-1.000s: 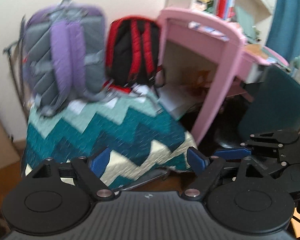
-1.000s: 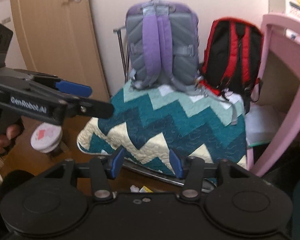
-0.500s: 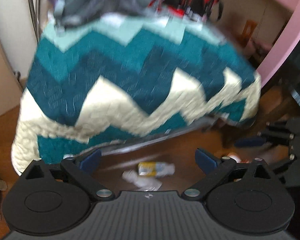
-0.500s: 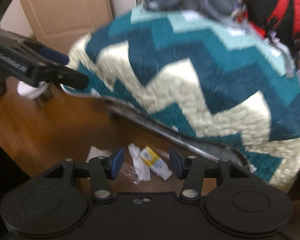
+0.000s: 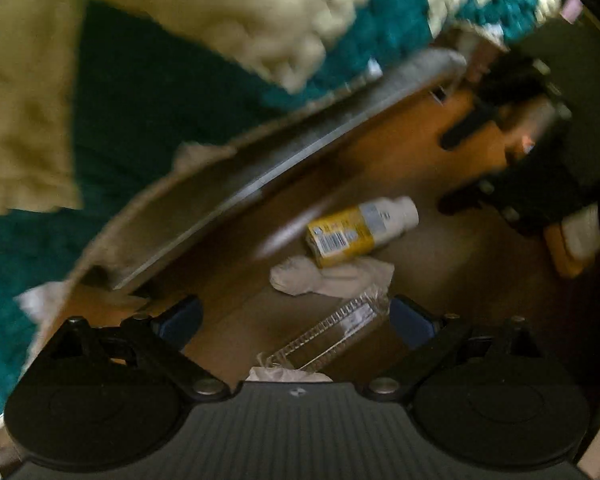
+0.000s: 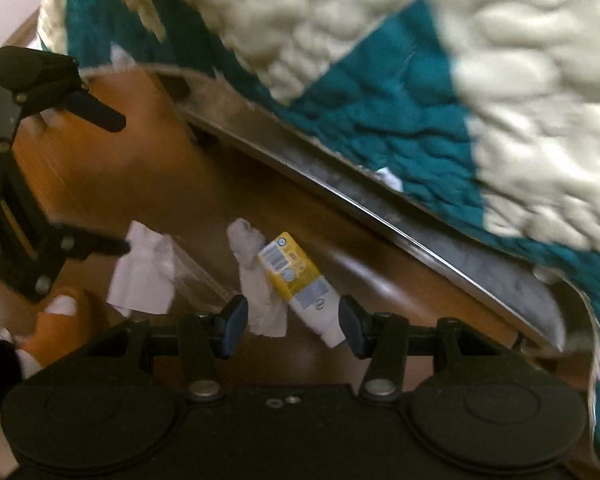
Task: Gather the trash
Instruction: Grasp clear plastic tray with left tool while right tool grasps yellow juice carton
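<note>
Between the right gripper's [image 6: 292, 322] spread jaws — yellow tube [image 6: 298, 280], cap nearest.

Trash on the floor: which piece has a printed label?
The yellow bottle, lying on its side; the crumpled tissue, paper and clear wrapper show none.

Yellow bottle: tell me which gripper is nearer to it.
Right. The right gripper has the yellow bottle lying partly between its open fingers. The left gripper hovers over the clear wrapper, with the tissue between it and the bottle.
</note>
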`<state>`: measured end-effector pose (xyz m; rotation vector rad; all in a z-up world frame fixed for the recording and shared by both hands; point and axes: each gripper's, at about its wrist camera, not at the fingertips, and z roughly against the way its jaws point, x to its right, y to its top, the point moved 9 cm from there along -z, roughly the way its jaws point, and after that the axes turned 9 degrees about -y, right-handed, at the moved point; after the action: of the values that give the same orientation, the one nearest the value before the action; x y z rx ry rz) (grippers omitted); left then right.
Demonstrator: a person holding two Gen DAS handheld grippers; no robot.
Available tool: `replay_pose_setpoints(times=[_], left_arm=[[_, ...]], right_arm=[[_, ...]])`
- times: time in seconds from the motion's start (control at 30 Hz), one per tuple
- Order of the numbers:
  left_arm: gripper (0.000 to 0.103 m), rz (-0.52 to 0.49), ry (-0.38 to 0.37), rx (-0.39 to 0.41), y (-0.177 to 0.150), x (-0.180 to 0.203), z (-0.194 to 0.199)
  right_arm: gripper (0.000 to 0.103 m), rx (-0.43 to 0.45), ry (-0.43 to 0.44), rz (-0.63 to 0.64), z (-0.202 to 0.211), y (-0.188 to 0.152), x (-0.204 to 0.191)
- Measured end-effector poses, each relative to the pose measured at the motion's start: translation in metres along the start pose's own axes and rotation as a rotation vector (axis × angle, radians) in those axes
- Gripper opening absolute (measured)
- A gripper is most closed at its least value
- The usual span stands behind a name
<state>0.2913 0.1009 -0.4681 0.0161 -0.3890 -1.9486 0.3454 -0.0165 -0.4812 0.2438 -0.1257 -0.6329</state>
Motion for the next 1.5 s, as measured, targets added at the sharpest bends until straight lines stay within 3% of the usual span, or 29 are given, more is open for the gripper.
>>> replay_pose_setpoints(times=[0.17,0.47,0.8,0.87,1.03,1.27,1.3,1.5], left_arm=[[0.1,-0.121,-0.039,-0.041,-0.017,0.008,-0.047],[0.1,-0.235,-0.068,-0.117,-0.046,0.021,-0.108],[0.099,-0.268,-0.064,-0.17,-0.051,0.012,-0.148],[0.095,-0.277,-0.064,-0.181,-0.052,0.014,-0.153],[0.07,-0.284,-0.053,-0.21,-0.054,0.016,-0.166],[0.065,-0.208,-0.046,-0.205,-0.055,0.012,-0.166],[0.057,-0.18,-0.054,-0.201,-0.054,0.01,-0.165],[0.056,-0.051,-0.075,-0.181,-0.054,0.001,-0.151]], right_arm=[[0.051,-0.021,0.007,0.129,-0.046,0.004,-0.012],[0.051,-0.014,-0.041,0.346,-0.107,-0.002,-0.037],[0.054,-0.022,-0.036,0.389,-0.141,0.002,-0.04],[0.055,-0.03,-0.033,0.389,-0.145,0.002,-0.04],[0.055,-0.056,-0.042,0.364,-0.156,0.003,-0.038],[0.052,-0.125,-0.015,0.199,-0.162,0.004,-0.027],[0.052,-0.117,-0.015,0.177,-0.157,0.004,-0.024],[0.05,-0.112,-0.029,0.053,-0.13,-0.002,-0.011]])
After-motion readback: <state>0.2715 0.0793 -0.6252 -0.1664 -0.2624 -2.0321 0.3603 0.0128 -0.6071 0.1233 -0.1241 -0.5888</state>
